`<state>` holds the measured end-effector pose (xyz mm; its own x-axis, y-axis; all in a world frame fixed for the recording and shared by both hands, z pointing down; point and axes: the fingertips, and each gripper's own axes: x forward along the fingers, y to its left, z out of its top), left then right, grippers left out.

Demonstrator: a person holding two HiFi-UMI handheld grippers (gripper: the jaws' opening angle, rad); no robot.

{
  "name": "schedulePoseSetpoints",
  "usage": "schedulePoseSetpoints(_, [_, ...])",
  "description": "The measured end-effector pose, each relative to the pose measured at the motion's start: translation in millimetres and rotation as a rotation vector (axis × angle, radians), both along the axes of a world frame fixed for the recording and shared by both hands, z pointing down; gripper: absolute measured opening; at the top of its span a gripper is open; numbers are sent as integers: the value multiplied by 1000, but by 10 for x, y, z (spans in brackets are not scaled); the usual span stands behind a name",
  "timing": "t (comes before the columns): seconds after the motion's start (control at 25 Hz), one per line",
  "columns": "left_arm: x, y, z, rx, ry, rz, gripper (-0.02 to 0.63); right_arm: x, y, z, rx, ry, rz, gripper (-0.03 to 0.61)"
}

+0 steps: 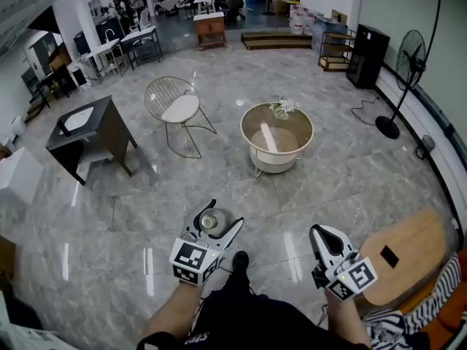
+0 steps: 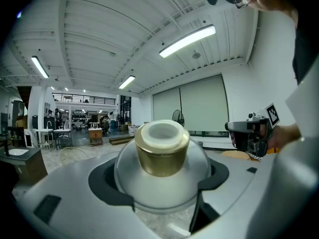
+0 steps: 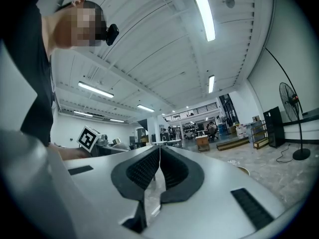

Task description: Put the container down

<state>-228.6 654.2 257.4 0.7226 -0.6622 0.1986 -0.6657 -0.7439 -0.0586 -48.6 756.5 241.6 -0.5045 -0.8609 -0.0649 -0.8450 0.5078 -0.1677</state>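
A round frosted container with a gold neck [image 2: 162,163] sits between the jaws of my left gripper [image 1: 214,227], which is shut on it. In the head view the container [image 1: 209,222] is held upright above the marble floor, close to my body. My right gripper [image 1: 325,241] is held to the right, level with the left one, and its black pads [image 3: 143,171] meet with nothing between them. The right gripper [image 2: 251,133] also shows at the right of the left gripper view.
A round white coffee table [image 1: 276,138] with flowers [image 1: 283,107] stands ahead. A wire chair [image 1: 173,110] and a dark side table [image 1: 89,133] are to the left. A wooden oval tabletop [image 1: 403,254] lies at my right, a standing fan [image 1: 403,79] beyond.
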Motion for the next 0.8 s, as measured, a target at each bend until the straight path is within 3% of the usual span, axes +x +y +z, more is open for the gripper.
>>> schedulePoseSetpoints(0.44, [315, -1359, 73, -21, 6, 54, 344, 194, -1338, 114, -54, -17, 21, 18])
schedulePoseSetpoints(0.8, [314, -2448, 46, -22, 16, 77, 344, 180, -2404, 158, -83, -21, 43, 18])
